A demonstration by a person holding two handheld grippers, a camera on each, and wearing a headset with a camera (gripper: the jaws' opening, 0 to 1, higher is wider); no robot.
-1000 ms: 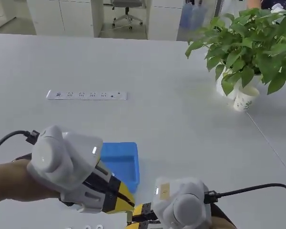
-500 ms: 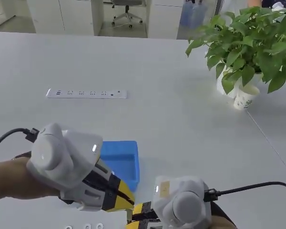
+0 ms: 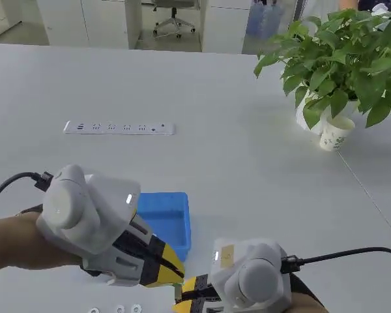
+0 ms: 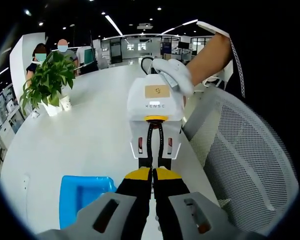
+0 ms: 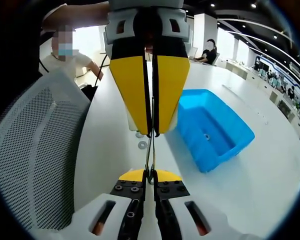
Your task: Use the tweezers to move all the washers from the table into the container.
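Blue container (image 3: 171, 218) apparently near table (image 3: 247, 176) edge

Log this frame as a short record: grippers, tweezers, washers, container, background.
left gripper: jaws shut on the far end of the tweezers
right gripper: jaws shut on the near end, facing the left gripper tip to tip
tweezers: thin metal piece spanning both grippers, above the table
washers: several loose on the table beside the container
blue container: open, apparently one washer in container
background: power strip, potted plant, paper cup
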